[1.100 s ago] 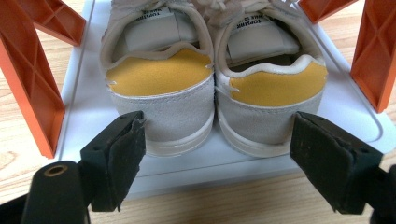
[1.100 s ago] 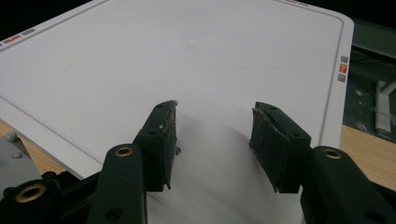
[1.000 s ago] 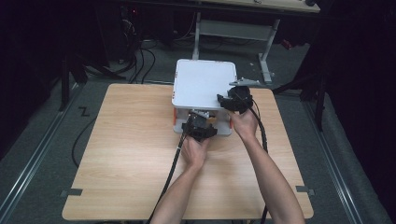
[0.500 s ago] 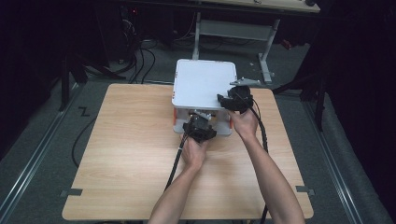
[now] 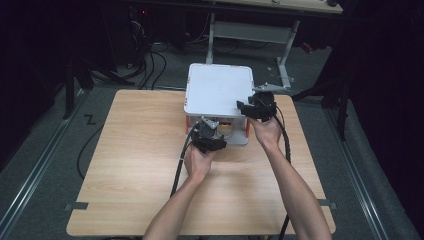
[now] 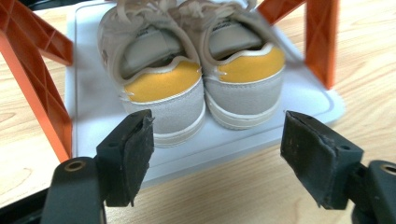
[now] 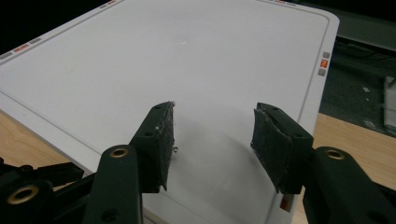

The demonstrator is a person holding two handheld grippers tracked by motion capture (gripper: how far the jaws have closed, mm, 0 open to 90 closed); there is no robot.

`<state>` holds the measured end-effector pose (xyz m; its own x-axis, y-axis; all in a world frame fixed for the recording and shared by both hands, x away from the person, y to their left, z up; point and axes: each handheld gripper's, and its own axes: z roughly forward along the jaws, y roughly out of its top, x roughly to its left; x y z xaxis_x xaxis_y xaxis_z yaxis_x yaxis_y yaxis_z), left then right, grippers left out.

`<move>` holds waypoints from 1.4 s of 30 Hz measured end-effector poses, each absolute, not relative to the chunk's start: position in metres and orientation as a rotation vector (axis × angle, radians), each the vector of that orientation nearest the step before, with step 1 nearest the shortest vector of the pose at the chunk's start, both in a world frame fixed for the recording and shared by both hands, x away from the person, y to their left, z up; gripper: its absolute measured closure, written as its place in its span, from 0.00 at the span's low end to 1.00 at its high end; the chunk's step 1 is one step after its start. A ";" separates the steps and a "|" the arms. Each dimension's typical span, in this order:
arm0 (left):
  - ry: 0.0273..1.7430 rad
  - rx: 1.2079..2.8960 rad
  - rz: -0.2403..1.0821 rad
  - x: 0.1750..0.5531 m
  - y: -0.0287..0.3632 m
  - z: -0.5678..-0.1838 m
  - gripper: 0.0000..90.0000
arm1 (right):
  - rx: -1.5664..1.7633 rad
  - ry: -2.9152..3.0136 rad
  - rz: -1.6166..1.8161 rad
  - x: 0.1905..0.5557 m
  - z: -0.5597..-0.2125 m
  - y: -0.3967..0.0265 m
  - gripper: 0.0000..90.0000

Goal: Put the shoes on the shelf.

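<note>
A pair of grey shoes with yellow heel patches point(image 6: 159, 88) point(image 6: 243, 79) stands heels-out on the white lower shelf point(image 6: 88, 102) of a small rack with orange legs point(image 6: 28, 70). In the high view the shoes point(image 5: 225, 129) peek out under the rack's white top point(image 5: 217, 90). My left gripper point(image 6: 217, 140) point(image 5: 212, 131) faces the heels. Its jaws are open and have just been closing, with nothing between them. My right gripper point(image 7: 212, 140) point(image 5: 245, 107) hovers over the top panel point(image 7: 187, 56) near its front right corner. Its jaws are open and have just been opening, with nothing between them.
The rack stands at the far middle of a wooden table point(image 5: 130, 150). Cables point(image 5: 180, 165) trail from both grippers toward the near edge. Beyond the table lie dark floor, loose cables point(image 5: 150, 65) and a desk frame point(image 5: 250, 30).
My left gripper has shifted slightly left and back from the rack front. The right gripper stays over the top's corner.
</note>
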<state>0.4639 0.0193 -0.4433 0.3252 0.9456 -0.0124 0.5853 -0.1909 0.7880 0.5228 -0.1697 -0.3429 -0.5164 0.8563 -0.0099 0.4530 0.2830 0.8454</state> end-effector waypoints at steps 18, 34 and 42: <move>1.257 1.821 0.604 0.441 0.059 -0.414 0.29 | 1.179 2.069 1.261 0.492 -0.332 -0.199 0.53; 1.232 1.818 0.641 0.417 0.094 -0.396 0.24 | 1.159 2.063 1.302 0.463 -0.324 -0.228 0.54; 1.207 1.805 0.630 0.406 0.102 -0.388 0.21 | 1.151 2.044 1.335 0.445 -0.322 -0.244 0.53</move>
